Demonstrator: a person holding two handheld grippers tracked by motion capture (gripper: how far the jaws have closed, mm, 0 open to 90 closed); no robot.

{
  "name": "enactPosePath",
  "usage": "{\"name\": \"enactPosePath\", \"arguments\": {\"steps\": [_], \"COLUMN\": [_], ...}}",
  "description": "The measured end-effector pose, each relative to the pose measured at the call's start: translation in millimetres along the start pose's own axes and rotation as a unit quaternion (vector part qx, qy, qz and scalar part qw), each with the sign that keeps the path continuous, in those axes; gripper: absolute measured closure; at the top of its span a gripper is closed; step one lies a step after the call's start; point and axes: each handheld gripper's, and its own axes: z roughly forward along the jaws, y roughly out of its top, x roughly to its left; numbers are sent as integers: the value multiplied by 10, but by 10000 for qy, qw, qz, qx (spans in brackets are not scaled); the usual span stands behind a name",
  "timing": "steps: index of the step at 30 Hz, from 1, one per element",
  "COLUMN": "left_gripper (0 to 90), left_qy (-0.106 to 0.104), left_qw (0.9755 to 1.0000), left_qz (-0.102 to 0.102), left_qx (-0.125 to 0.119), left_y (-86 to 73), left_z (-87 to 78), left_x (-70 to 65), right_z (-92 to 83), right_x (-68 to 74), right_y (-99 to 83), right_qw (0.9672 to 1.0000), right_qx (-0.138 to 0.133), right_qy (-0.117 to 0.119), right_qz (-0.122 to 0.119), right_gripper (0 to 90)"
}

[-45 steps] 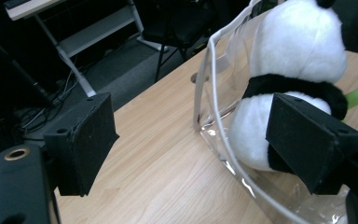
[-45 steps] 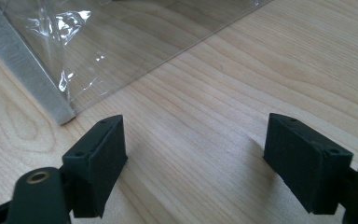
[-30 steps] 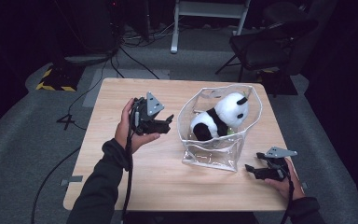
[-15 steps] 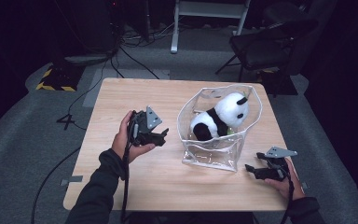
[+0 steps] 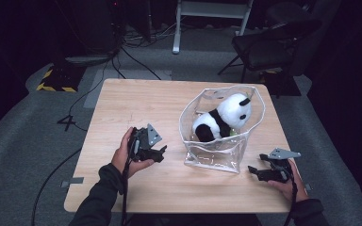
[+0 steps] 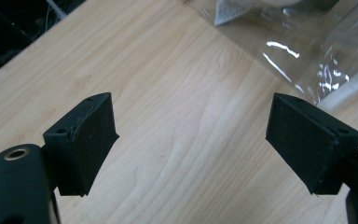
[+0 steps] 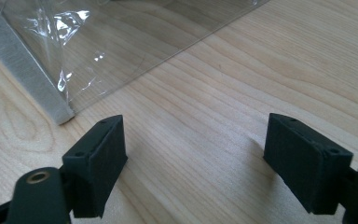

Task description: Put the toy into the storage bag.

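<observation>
Panda toy (image 5: 222, 118) sits inside the clear bag (image 5: 217, 155) on the bench (image 5: 136, 101), toward its right side. Left gripper (image 5: 159, 153) and right gripper (image 5: 253, 170) flank the bag, both released, jaws wide with nothing between them. Next, approach the bag rim squarely from each side; thin plastic may buckle, so close gently.

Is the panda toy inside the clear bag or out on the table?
Inside: the panda toy sits within the clear bag, whose top gapes open.
</observation>
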Motion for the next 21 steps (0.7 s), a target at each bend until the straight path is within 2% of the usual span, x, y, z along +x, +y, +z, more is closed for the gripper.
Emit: {"name": "enactPosePath", "arguments": {"steps": [3,5,15,18,21], "left_gripper": [161,161,162,162,162], "left_qy": [-37,-54,-166,-146,-133], "left_qw": [9999,9999,9991,9990,9987], "left_qz": [-51,-36,-223,-218,-298], "left_qx": [120,137,319,363,385], "left_y": [-122,-151,-439,-494,-578], "left_z": [42,52,84,83,69], "left_x": [-11,-11,-52,-64,-71], "right_z": [0,0,0,0,0], "right_x": [0,0,0,0,0], "right_y": [0,0,0,0,0], "right_qw": [10000,10000,10000,10000,10000], "right_qx": [-1,0,0,0,-1], "right_qy": [0,0,-1,-1,-1], "right_qz": [-1,0,0,-1,-1], "right_gripper": [206,206,206,206,206]}}
